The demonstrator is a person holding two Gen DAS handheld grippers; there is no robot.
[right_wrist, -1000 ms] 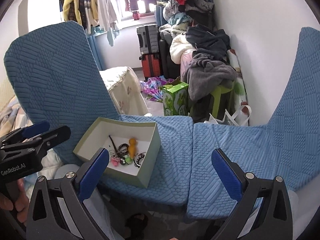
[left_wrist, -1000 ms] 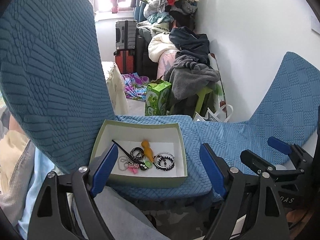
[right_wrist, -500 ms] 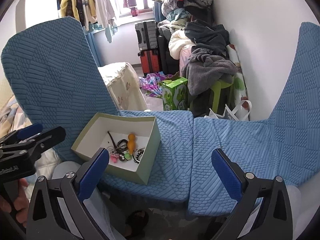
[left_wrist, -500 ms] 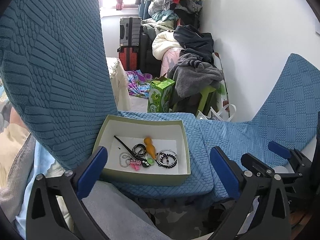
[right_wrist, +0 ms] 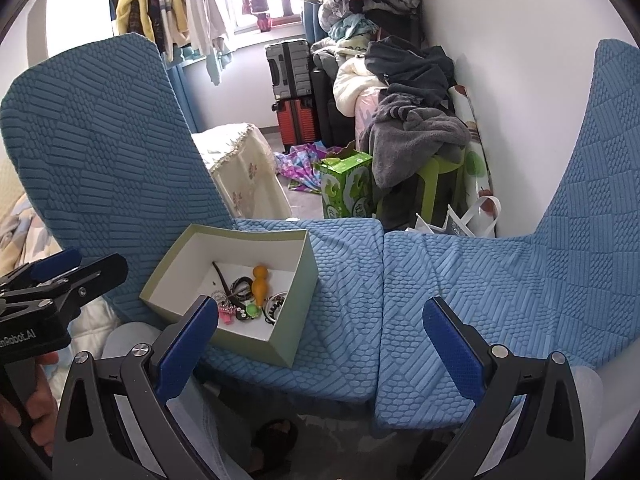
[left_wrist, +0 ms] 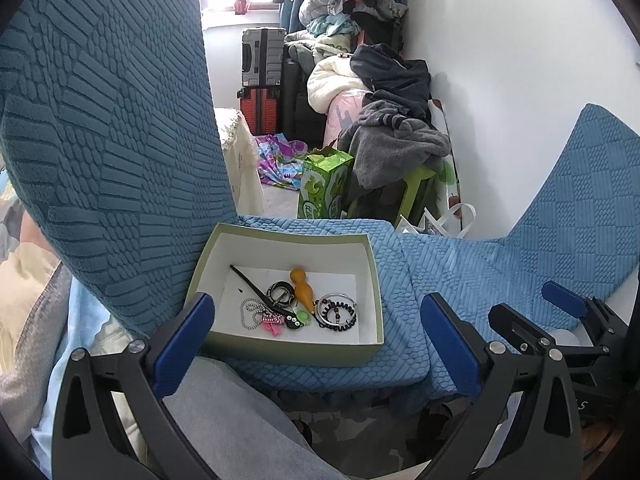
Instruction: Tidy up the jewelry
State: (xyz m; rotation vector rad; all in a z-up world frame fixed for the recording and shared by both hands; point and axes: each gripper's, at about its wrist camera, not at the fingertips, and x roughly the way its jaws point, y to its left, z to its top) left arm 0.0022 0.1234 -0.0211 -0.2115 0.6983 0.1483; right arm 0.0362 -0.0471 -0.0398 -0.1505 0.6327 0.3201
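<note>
An open pale-green box [left_wrist: 280, 346] with a white inside sits on the left blue chair seat [left_wrist: 396, 264]; it also shows in the right wrist view [right_wrist: 298, 276]. In it lie an orange gourd charm [left_wrist: 301, 286], a black stick [left_wrist: 250, 282], a bead chain [left_wrist: 250, 312], black rings [left_wrist: 280, 292], a pink piece [left_wrist: 272, 322] and coiled black bracelets [left_wrist: 336, 312]. My left gripper [left_wrist: 316, 328] is open and empty, just in front of the box. My right gripper [right_wrist: 320, 334] is open and empty, over the gap between the two seats.
Two blue-covered chairs stand side by side, backrests at far left [left_wrist: 108, 120] and far right [right_wrist: 600, 152]. Behind them are a green carton [right_wrist: 348, 188], a green stool with piled clothes [right_wrist: 416, 128], suitcases [right_wrist: 294, 92] and a white bag [right_wrist: 460, 224].
Both grippers have pulled back and risen slightly, so the box sits a little farther off. Both stay open. The box contents have not moved.
</note>
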